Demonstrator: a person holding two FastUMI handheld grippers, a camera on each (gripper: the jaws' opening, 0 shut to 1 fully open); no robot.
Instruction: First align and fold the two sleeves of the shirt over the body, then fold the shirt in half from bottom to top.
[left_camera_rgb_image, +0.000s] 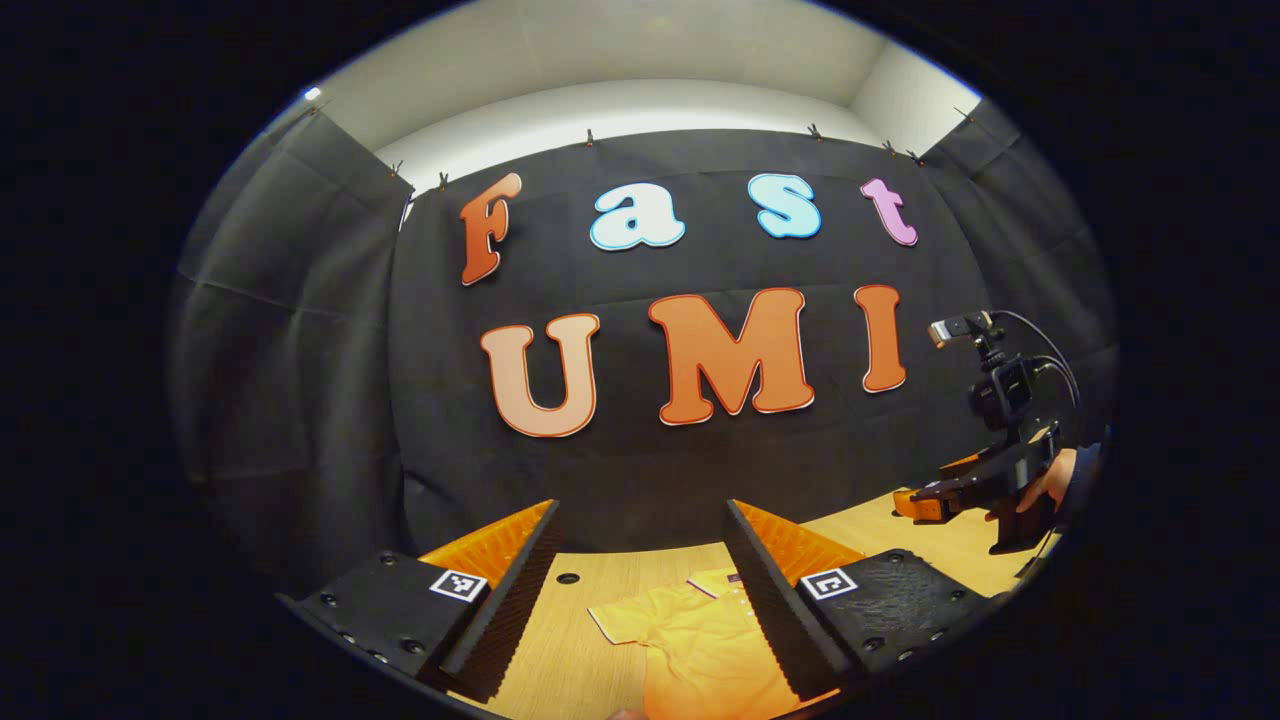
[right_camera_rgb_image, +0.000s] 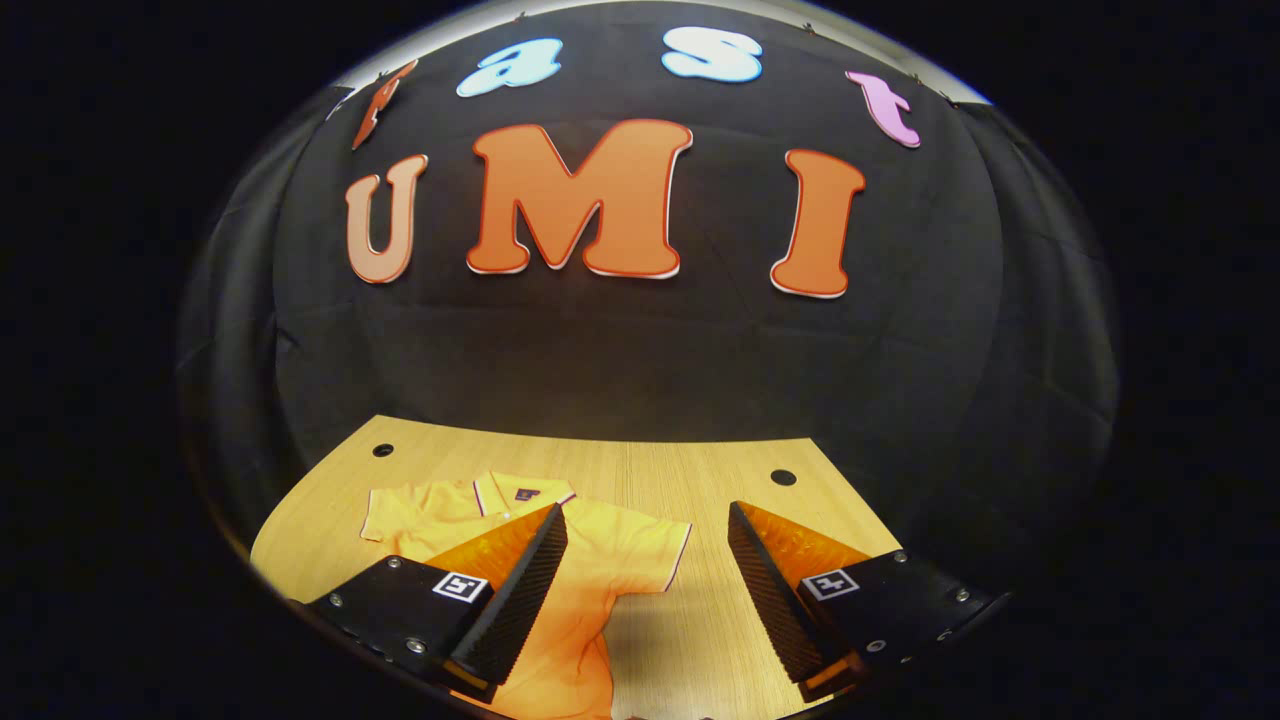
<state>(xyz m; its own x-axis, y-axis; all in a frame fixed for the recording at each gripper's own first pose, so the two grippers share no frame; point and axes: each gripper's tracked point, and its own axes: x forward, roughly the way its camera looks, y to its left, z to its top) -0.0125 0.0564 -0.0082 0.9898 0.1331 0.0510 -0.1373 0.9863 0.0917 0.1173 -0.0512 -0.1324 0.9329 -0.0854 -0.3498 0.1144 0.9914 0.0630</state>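
A yellow polo shirt (right_camera_rgb_image: 590, 560) is spread flat on the table (right_camera_rgb_image: 700, 470), sleeves out; both grippers' jaws are held wide open above it.

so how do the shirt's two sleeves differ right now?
On the shirt, in the right gripper view, one sleeve lies in the gap between the hand-held gripper fingers; the other sleeve lies beyond one finger. Both are spread flat on the table, unfolded.
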